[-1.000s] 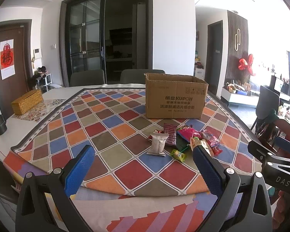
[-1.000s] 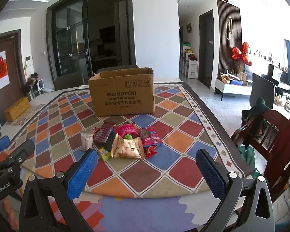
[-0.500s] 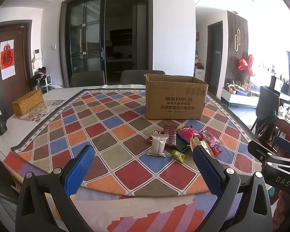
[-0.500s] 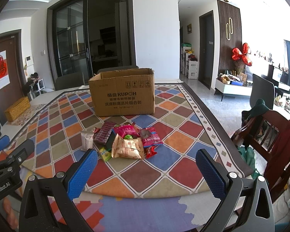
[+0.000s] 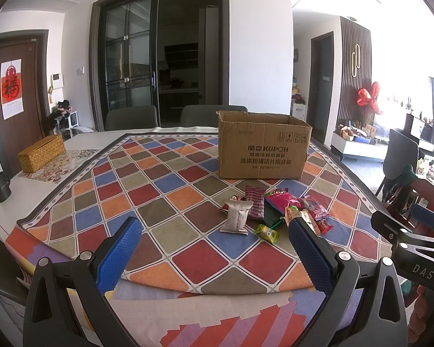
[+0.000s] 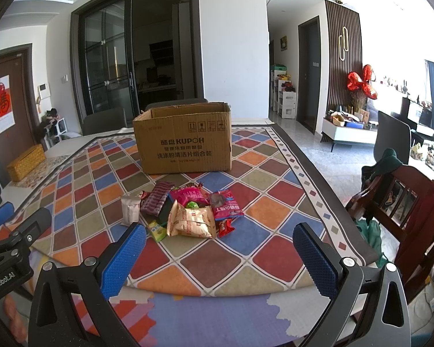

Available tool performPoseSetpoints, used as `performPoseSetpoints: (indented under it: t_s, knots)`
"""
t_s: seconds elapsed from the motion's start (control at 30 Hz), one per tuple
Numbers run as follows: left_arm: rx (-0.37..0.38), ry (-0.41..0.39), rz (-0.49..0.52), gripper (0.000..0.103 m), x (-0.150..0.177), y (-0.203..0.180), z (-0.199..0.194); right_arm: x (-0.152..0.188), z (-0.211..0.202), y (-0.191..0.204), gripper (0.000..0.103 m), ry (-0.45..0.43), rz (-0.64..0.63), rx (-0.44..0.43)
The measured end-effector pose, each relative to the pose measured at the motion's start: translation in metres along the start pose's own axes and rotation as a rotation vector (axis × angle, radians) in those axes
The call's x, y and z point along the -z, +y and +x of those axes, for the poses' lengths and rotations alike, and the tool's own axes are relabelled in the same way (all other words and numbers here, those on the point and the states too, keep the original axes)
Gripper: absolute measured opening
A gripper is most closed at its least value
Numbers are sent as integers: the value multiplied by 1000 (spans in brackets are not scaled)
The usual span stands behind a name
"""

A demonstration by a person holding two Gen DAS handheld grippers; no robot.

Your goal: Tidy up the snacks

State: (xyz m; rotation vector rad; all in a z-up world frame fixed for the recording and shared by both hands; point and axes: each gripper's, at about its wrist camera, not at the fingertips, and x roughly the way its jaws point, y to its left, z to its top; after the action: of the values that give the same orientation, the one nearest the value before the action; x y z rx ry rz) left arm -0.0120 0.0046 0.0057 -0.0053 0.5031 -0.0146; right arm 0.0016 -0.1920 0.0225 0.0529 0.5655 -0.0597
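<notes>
1. Left gripper and right gripper: jaws wide apart, holding nothing, poised over the counter's near edge.
2. The snack pile lies loose on the checked cloth, between the near edge and the cardboard box.
3. Nothing appears sorted yet; the box's inside is hidden, and every visible packet is left to handle.

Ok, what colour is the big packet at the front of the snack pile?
Tan-orange with red print; the big packet shows best in the right wrist view.
</notes>
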Motion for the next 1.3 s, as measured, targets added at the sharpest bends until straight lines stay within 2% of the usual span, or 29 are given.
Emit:
performPoseSetpoints:
  t_s: [0.9, 1.3]
  knots:
    - [2, 11, -8, 103, 0, 5, 2, -1, 3, 3, 102, 17, -9, -3]
    - [3, 89, -7, 103, -6, 4, 41, -5, 38, 17, 102, 90, -59, -47]
